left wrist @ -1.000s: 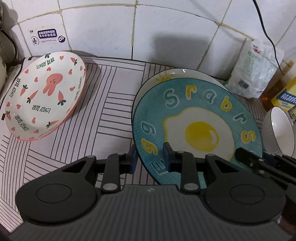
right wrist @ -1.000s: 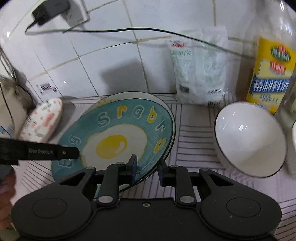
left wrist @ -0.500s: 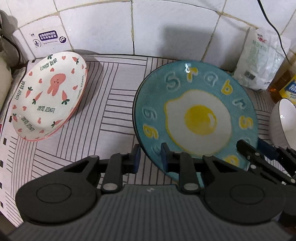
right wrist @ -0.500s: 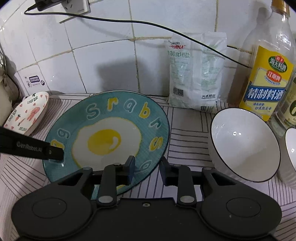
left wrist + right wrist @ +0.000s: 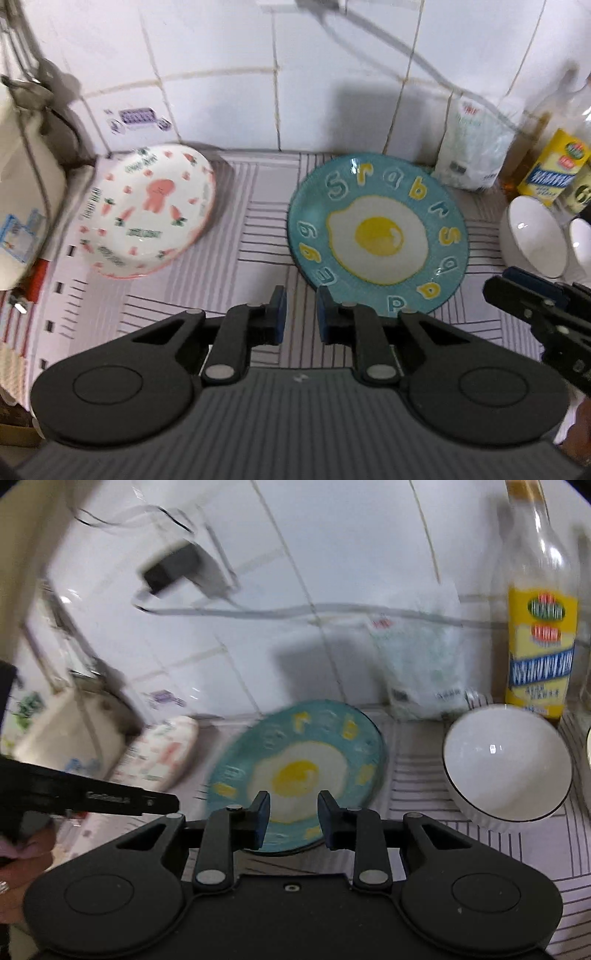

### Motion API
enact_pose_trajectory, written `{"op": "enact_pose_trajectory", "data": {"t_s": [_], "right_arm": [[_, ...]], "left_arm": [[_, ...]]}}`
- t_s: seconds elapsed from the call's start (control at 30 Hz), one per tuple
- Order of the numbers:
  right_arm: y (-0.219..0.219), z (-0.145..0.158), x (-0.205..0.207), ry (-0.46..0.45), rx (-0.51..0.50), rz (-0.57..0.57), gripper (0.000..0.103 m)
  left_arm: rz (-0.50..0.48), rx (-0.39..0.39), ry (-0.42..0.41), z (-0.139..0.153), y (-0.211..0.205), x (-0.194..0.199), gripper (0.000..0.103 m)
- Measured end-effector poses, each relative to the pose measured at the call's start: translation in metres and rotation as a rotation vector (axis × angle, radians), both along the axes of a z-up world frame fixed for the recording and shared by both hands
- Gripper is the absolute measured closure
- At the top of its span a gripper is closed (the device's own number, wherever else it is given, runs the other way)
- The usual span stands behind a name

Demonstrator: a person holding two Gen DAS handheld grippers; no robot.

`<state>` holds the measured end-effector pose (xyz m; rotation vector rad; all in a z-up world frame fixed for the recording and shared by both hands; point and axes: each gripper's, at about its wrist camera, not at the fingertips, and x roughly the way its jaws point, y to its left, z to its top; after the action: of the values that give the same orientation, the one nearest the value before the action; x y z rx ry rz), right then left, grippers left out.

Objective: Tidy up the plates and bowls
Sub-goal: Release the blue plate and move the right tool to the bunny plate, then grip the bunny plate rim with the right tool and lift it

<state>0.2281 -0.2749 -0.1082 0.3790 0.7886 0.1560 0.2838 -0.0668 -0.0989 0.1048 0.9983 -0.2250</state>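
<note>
A teal plate with a fried-egg picture (image 5: 376, 236) lies flat on the striped mat; it also shows in the right wrist view (image 5: 299, 771). A white and pink rabbit dish (image 5: 147, 210) leans at the left by the wall. A white bowl (image 5: 506, 764) stands right of the teal plate, also seen in the left wrist view (image 5: 535, 236). My left gripper (image 5: 299, 314) is open and empty, just off the plate's near-left rim. My right gripper (image 5: 293, 818) is open and empty above the plate's near edge.
A salt bag (image 5: 472, 155) and a yellow-labelled bottle (image 5: 539, 642) stand at the tiled wall behind. A second white bowl's edge (image 5: 581, 240) shows at far right. A white appliance (image 5: 22, 192) stands at far left. A charger and cable (image 5: 173, 572) hang on the wall.
Both grippers let go of the teal plate, opened and drew back. The plate now lies flat on the mat.
</note>
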Motion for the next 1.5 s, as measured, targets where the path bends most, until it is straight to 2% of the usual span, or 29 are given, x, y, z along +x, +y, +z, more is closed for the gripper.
{"op": "enact_pose_trajectory", "data": {"t_s": [0.13,0.3,0.33,0.47,0.6,0.7,0.77,0.9,1.0,1.13,1.23,1.37,1.5], "right_arm": [[0.012,0.036,-0.019,-0.051,0.009,0.06,0.066],[0.028,0.068,-0.038,-0.125,0.015,0.129,0.055],[0.03,0.07,-0.039,-0.133,0.025,0.14,0.051],[0.044,0.065,-0.034,-0.121,0.089,0.193,0.046],[0.066,0.052,-0.024,-0.104,0.081,0.229,0.045],[0.082,0.048,-0.014,-0.114,0.075,0.251,0.038],[0.093,0.045,-0.001,-0.11,0.092,0.256,0.038],[0.118,0.031,0.026,-0.106,0.12,0.221,0.036],[0.135,0.014,0.045,-0.096,0.141,0.18,0.034],[0.156,-0.017,0.07,-0.055,0.149,0.123,0.034],[0.17,-0.038,0.085,-0.05,0.165,0.081,0.034],[0.188,-0.064,0.105,-0.032,0.164,0.048,0.034],[0.196,-0.083,0.123,0.009,0.185,-0.005,0.034]], "left_arm": [[0.034,-0.017,-0.066,0.035,0.026,-0.023,0.086],[0.125,-0.118,-0.079,0.066,0.074,-0.041,0.084],[0.15,-0.13,-0.072,0.07,0.085,-0.043,0.084],[0.185,-0.164,-0.087,0.072,0.117,-0.052,0.081],[0.192,-0.144,-0.12,0.061,0.134,-0.05,0.074],[0.204,-0.129,-0.15,0.053,0.145,-0.044,0.062],[0.223,-0.091,-0.19,0.047,0.152,-0.036,0.061],[0.25,-0.075,-0.176,0.03,0.173,-0.009,0.054],[0.277,-0.074,-0.187,0.015,0.191,0.014,0.038],[0.246,-0.065,-0.157,-0.008,0.206,0.047,0.037],[0.277,-0.04,-0.182,-0.025,0.211,0.066,0.034],[0.27,-0.016,-0.162,-0.049,0.216,0.093,0.032],[0.206,-0.022,-0.088,-0.072,0.219,0.12,0.032]]}}
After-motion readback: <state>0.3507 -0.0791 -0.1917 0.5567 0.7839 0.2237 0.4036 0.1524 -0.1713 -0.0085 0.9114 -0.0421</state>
